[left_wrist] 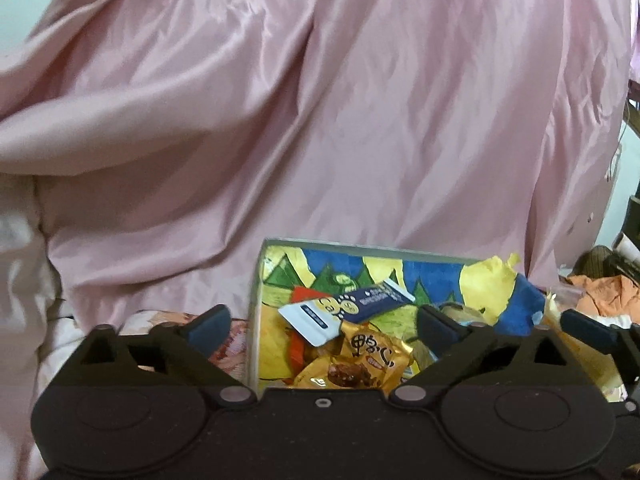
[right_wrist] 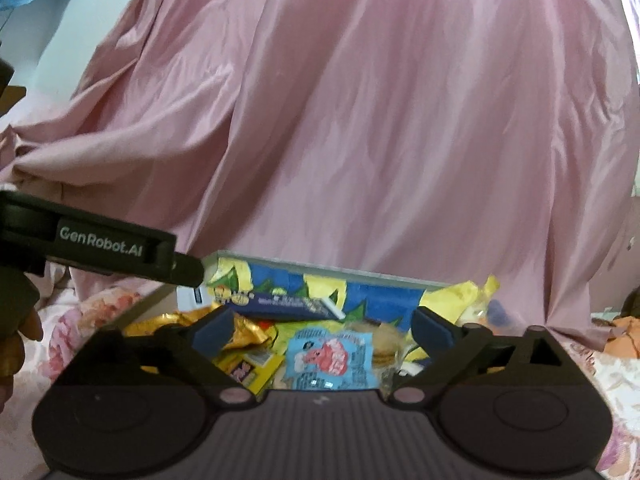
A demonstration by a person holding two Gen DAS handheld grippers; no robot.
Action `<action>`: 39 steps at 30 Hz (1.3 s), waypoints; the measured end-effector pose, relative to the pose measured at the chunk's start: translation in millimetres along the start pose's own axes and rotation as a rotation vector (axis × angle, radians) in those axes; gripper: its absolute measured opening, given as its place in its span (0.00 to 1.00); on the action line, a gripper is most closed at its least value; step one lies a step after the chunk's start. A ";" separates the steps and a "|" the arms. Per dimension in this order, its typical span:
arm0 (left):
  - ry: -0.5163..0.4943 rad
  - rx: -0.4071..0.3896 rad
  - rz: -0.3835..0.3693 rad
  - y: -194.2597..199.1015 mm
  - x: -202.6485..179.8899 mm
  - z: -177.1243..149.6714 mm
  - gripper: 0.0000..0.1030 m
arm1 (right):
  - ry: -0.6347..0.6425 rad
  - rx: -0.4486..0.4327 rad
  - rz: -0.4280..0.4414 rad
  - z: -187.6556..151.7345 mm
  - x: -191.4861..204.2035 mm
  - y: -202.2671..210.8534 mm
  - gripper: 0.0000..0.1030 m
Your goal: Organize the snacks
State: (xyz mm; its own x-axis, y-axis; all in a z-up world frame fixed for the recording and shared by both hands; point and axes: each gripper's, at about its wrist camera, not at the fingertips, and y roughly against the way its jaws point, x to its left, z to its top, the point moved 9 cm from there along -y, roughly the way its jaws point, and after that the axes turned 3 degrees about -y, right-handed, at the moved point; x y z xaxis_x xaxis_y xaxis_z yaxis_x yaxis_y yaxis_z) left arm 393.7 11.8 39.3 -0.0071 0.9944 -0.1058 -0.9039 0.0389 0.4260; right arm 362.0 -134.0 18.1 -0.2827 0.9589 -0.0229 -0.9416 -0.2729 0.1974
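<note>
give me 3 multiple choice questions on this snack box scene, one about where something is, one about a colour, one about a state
1. Where do the snack packets lie?
A. inside the box
B. on a shelf
C. in a drawer

2. What colour is the big cloth behind the box?
A. green
B. pink
C. black

3. How do the two grippers stand?
A. both open, holding nothing
B. both shut on packets
C. one shut on the box wall

Answers:
1 A: the gold packet and the dark blue packet lie in the box, with the light blue packet there too.
2 B: the cloth is pink in both views.
3 A: the left gripper and the right gripper have their fingers spread wide, with nothing pressed between them.
</note>
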 end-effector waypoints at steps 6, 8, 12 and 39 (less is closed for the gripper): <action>0.026 -0.036 0.014 21.6 2.2 8.3 0.99 | -0.002 -0.042 -0.002 15.5 -4.9 18.5 1.00; 0.034 -0.044 0.015 27.9 1.8 10.9 0.99 | -0.004 -0.051 -0.005 18.9 -7.0 24.3 1.00; 0.042 -0.063 0.016 41.7 -0.3 14.1 0.99 | -0.015 -0.068 -0.008 24.2 -11.7 36.8 1.00; 0.056 -0.112 0.053 113.6 -19.7 -16.8 0.99 | -0.124 -0.160 -0.049 21.1 -36.9 133.2 1.00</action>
State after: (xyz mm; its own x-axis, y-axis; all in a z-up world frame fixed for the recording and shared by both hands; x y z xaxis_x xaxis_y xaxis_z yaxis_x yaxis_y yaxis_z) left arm 283.9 -5.0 74.7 -0.0769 0.9875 -0.1377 -0.9436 -0.0274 0.3301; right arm 250.9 -204.1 66.0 -0.2208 0.9707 0.0946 -0.9734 -0.2254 0.0408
